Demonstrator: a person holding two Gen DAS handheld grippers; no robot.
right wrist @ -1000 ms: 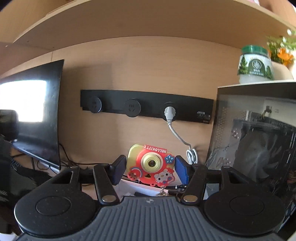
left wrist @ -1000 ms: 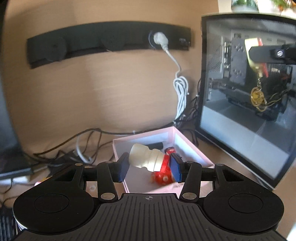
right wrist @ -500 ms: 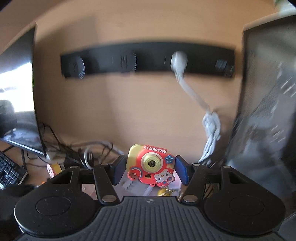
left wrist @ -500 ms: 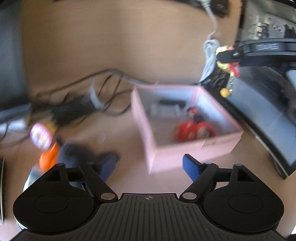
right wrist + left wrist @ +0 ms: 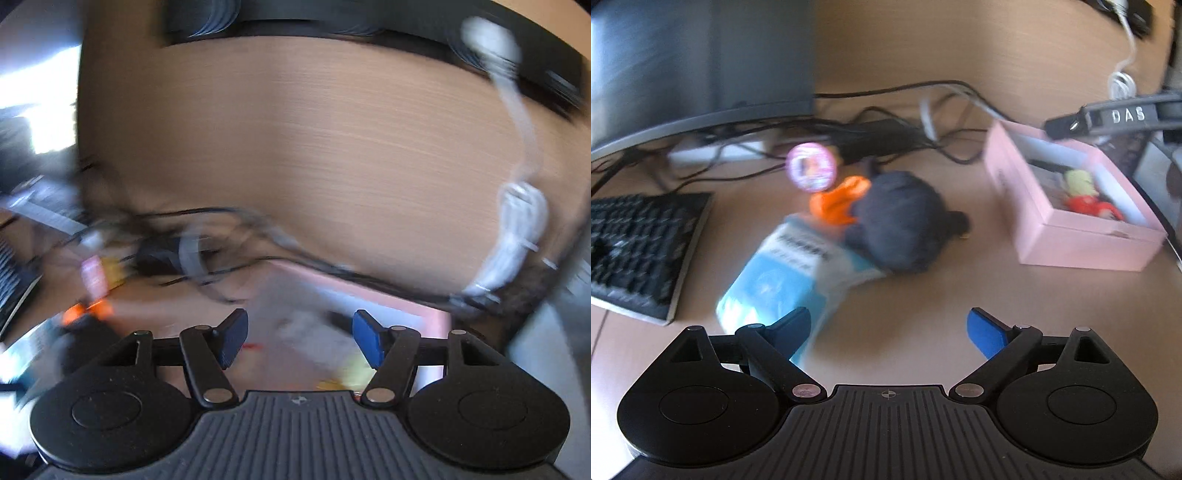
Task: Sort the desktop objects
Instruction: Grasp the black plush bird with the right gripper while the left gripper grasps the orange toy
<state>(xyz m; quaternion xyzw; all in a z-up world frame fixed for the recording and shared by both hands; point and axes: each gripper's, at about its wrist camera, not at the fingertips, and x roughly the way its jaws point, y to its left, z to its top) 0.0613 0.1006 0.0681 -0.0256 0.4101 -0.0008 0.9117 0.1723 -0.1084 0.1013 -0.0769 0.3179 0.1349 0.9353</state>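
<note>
My left gripper (image 5: pixel 888 330) is open and empty, above the wooden desk in front of a cluster of loose objects: a blue and white packet (image 5: pixel 783 273), a dark round object (image 5: pixel 899 225), an orange object (image 5: pixel 838 201) and a pink round badge (image 5: pixel 811 167). The pink box (image 5: pixel 1071 251) stands at the right with a yellow and red toy (image 5: pixel 1084 194) inside. My right gripper (image 5: pixel 297 341) is open and empty above the pink box (image 5: pixel 388 301), whose contents are blurred. Part of the right gripper (image 5: pixel 1108 116) shows over the box in the left wrist view.
A black keyboard (image 5: pixel 639 251) lies at the left and a monitor (image 5: pixel 694 55) stands behind it. Tangled black cables (image 5: pixel 886 129) run along the wall. A white coiled cable (image 5: pixel 517 236) hangs at the right. The right wrist view is heavily blurred.
My left gripper dropped the cream bottle, opened and swung left from the box to the loose objects. My right gripper lowered over the box and opened; the Hello Kitty camera is gone from its jaws.
</note>
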